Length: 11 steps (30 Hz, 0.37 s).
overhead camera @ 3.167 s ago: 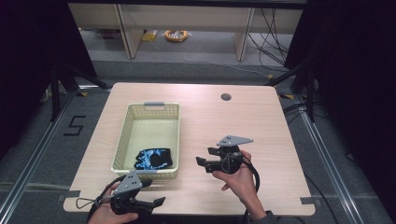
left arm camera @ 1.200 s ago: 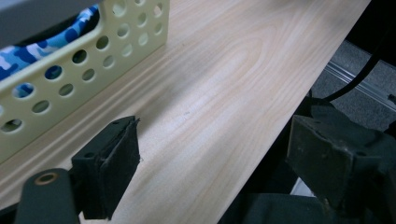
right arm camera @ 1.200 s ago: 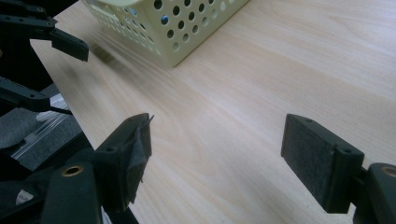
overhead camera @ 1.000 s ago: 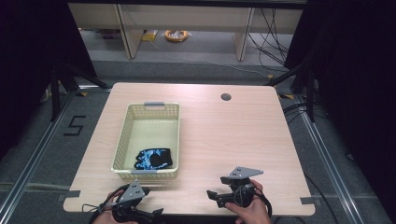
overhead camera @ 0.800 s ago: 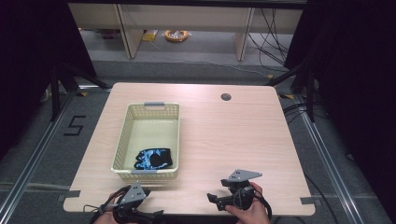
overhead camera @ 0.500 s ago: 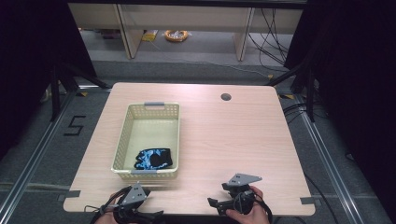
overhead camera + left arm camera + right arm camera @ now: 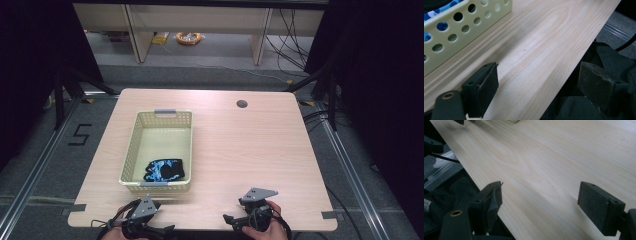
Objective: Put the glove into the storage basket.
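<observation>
A pale yellow perforated basket (image 7: 136, 142) stands on the left half of the wooden table (image 7: 250, 150). Inside it, at the near end, lies a black and blue patterned cloth (image 7: 165, 170). My left gripper (image 7: 162, 231) rests at the table's near edge, just in front of the basket, jaws open and empty (image 7: 537, 87). In the left gripper view the basket wall (image 7: 456, 35) runs along the upper left. My right gripper (image 7: 231, 221) sits at the near edge right of centre, held by a hand, open and empty (image 7: 541, 202) over bare wood.
A round cable hole (image 7: 242, 104) is at the table's far right. Tape marks (image 7: 330, 215) sit at the near corners. Beyond the table are the floor, shelf legs and cables (image 7: 290, 45). Dark fabric (image 7: 614, 60) lies past the near table edge.
The right gripper has pulled back from beside the basket to the near edge. The left gripper has slid slightly lower toward that edge. Basket and cloth have not moved.
</observation>
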Tool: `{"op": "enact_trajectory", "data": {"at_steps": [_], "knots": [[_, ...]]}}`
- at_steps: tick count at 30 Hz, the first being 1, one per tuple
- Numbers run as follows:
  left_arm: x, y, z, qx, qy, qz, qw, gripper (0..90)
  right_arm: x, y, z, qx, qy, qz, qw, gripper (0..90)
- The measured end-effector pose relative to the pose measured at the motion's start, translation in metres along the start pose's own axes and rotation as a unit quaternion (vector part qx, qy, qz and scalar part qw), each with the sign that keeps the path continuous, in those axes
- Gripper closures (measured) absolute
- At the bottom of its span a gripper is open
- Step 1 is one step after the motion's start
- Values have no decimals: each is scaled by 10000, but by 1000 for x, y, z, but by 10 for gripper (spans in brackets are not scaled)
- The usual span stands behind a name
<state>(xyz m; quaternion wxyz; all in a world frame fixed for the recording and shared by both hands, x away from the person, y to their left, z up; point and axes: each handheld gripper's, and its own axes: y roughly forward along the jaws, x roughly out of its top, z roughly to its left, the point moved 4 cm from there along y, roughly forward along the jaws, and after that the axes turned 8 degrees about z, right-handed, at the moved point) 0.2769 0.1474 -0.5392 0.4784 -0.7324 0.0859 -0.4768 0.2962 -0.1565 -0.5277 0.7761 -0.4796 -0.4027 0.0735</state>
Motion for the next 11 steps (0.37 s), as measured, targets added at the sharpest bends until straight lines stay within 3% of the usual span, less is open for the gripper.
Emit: {"op": "enact_trajectory", "data": {"at_steps": [2, 3, 11], "knots": [[0, 0, -1, -24, -91, 0, 10000, 158, 0, 0, 0, -30, 45, -43, 10000, 206], [0, 0, 0, -9, 6, -4, 10000, 159, 0, 0, 0, -32, 37, 18, 10000, 205], [-1, 0, 1, 34, -75, 35, 10000, 158, 1, 1, -1, -65, -16, -75, 9999, 200]]}}
